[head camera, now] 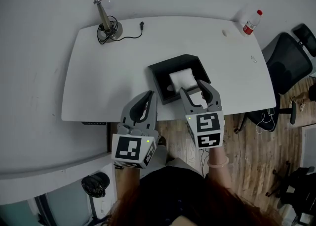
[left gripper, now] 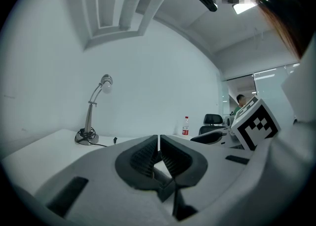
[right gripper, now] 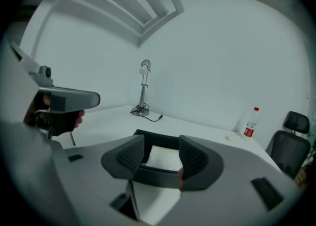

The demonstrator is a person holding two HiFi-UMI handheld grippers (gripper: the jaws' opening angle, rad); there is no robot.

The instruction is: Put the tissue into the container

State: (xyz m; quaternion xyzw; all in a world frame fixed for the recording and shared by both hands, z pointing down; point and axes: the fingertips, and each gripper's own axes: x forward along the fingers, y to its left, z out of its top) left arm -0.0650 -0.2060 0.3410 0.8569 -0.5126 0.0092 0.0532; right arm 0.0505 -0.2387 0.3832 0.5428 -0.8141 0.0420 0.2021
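Head view: a white table (head camera: 98,71) carries a black container (head camera: 160,74) near its front edge, and the white tissue (head camera: 180,77) lies inside it. The right gripper (head camera: 198,89) reaches over the container's near wall, its fingers spread, their tips just at the tissue's near edge. The left gripper (head camera: 146,99) hangs beside the container on its left, over the table's front edge, apart from the tissue. A desk lamp (head camera: 104,7) stands at the far left of the table and a bottle (head camera: 251,22) at the far right corner.

Left gripper view: the left gripper (left gripper: 158,139) has its fingers (left gripper: 143,156) pressed together with nothing between them. The lamp (left gripper: 91,116) and the bottle (left gripper: 185,126) show beyond on the table (left gripper: 44,146).

Right gripper view: the right gripper (right gripper: 162,147) holds its fingers (right gripper: 129,156) apart. The tissue (right gripper: 164,157) shows in the gap between them, lying in the container (right gripper: 157,138) just beyond and below the pads; neither pad presses on it. The left gripper (right gripper: 94,100) sits off to the left, well clear of the tissue.
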